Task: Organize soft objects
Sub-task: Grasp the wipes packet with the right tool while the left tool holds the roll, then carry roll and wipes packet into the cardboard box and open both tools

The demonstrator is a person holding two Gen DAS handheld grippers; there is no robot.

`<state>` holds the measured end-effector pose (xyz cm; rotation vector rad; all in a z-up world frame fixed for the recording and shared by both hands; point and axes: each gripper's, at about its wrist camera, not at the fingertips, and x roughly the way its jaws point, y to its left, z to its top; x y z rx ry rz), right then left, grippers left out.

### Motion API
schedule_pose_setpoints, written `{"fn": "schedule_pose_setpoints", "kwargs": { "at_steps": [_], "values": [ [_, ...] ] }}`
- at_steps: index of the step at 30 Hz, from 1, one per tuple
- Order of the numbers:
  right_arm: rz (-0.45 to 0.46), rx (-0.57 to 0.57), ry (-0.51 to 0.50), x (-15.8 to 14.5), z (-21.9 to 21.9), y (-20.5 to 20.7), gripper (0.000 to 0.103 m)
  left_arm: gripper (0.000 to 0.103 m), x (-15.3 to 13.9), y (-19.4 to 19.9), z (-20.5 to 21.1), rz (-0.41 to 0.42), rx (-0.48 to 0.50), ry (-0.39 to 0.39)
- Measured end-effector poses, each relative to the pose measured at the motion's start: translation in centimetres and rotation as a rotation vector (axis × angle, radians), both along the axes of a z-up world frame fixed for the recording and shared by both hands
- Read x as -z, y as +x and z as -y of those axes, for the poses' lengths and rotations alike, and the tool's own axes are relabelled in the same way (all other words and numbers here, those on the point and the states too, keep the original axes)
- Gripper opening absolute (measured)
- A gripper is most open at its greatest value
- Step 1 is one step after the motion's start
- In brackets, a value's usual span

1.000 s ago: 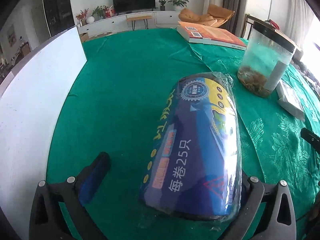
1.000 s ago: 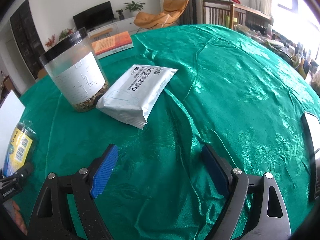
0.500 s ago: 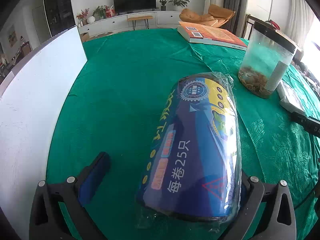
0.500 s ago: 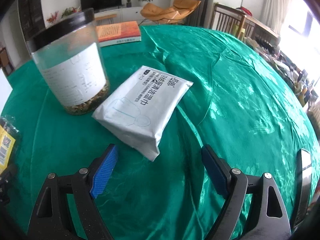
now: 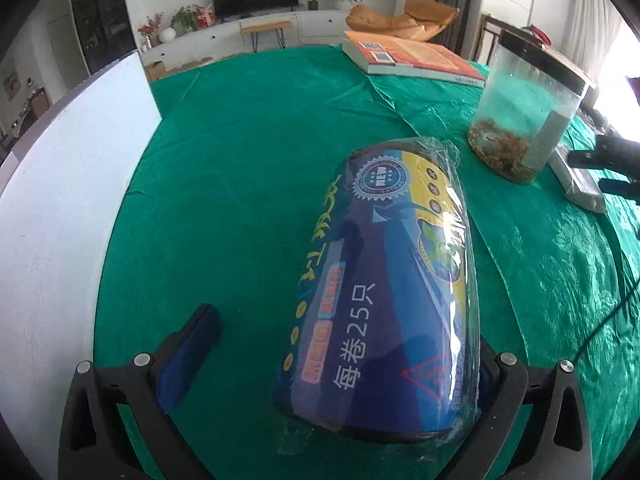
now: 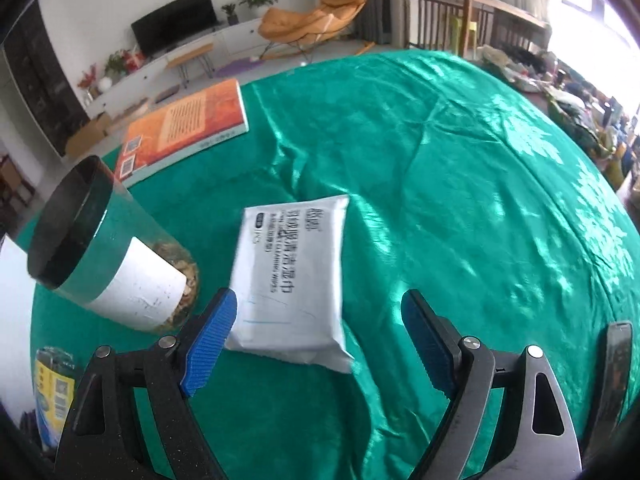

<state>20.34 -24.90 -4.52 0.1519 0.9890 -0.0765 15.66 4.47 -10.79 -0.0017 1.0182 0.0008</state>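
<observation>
- The left gripper (image 5: 340, 354) is seen with its jaws spread wide; a blue plastic-wrapped roll pack (image 5: 384, 288) lies between them, pressed against the right-hand jaw and apart from the left-hand one
- The roll pack is rested lengthwise on the green-clothed surface (image 5: 248, 168), beside a white board (image 5: 60, 200) at the left
- The right gripper (image 6: 316, 340) is held with its jaws open around the near end of a white wipes pack (image 6: 292, 276); the left-hand pad (image 6: 208, 340) is placed just beside the pack's edge, while the right-hand one is kept apart from it
- The wipes pack is laid flat on the cloth, next to a clear jar (image 6: 116, 264) with a black lid
- An orange book (image 6: 184, 128) is seen farther back on the surface
</observation>
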Motion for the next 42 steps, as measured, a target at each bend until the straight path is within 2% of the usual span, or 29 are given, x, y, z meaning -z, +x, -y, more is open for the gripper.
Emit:
{"fn": "schedule_pose_setpoints", "kwargs": {
  "at_steps": [3,4,5,6,8,12,15,17,19,21,25,26,27,29,30,33,35,38,42],
  "values": [
    [-0.135,-0.066,-0.011,3.0,-1.6,3.2,0.085,0.102,-0.6,0.3,0.0,-0.015,0.009,0.01],
    [-0.103,-0.087,-0.081,2.9,-2.2,3.5,0.081,0.094,-0.8,0.3,0.0,-0.003,0.015,0.003],
    [-0.096,-0.112,-0.113,2.9,-2.7,3.8,0.07,0.071,-1.0,0.3,0.1,0.006,0.033,-0.026],
    [-0.1,-0.111,-0.12,2.8,-2.7,3.9,0.068,0.056,-1.2,0.3,0.1,0.007,0.043,-0.056],
    [-0.077,-0.076,-0.089,1.8,-1.7,3.6,0.067,0.056,-1.7,0.0,0.0,0.027,0.018,-0.074],
    [0.077,-0.032,-0.089,-3.7,-0.8,0.7,0.067,0.056,-4.5,-2.2,-2.1,0.072,-0.039,-0.261],
    [0.156,-0.108,-0.077,-8.6,-3.2,-1.6,0.067,0.056,-8.3,-4.9,-4.7,0.127,-0.06,-0.369],
    [0.192,-0.206,-0.037,-11.5,-6.7,-3.5,0.067,0.056,-10.9,-6.7,-6.9,0.166,-0.067,-0.379],
    [0.201,-0.318,0.036,-13.5,-11.0,-5.1,0.067,0.056,-13.3,-9.1,-10.0,0.204,-0.1,-0.345],
    [0.186,-0.45,0.155,-14.9,-16.2,-7.1,0.067,0.056,-14.9,-11.4,-13.5,0.225,-0.159,-0.29],
    [0.141,-0.689,0.309,-15.7,-27.1,-11.7,0.067,0.059,-15.6,-16.3,-20.7,0.206,-0.328,-0.098],
    [0.121,-0.743,0.348,-15.6,-29.7,-12.9,0.067,0.067,-15.3,-17.5,-22.4,0.197,-0.373,-0.038],
    [0.104,-0.787,0.374,-15.3,-31.9,-14.0,0.068,0.081,-14.9,-18.6,-23.8,0.189,-0.414,0.016],
    [0.076,-0.868,0.404,-14.4,-36.2,-15.9,0.071,0.095,-14.5,-20.4,-25.9,0.179,-0.499,0.112],
    [0.056,-0.892,0.42,-13.7,-37.7,-16.5,0.076,0.097,-14.4,-21.1,-26.6,0.187,-0.528,0.138],
    [-0.035,-0.928,0.477,-11.5,-40.0,-17.4,0.077,0.1,-14.6,-22.6,-27.3,0.218,-0.568,0.175],
    [-0.037,-0.93,0.473,-11.0,-39.7,-17.6,0.077,0.102,-14.9,-23.2,-26.9,0.237,-0.57,0.196],
    [0.027,-0.926,0.346,-11.1,-38.4,-16.9,0.077,0.102,-15.4,-23.2,-25.6,0.24,-0.57,0.218],
    [0.09,-0.928,0.194,-11.3,-38.1,-17.2,0.077,0.102,-15.8,-23.1,-24.0,0.231,-0.594,0.159]
  ]
}}
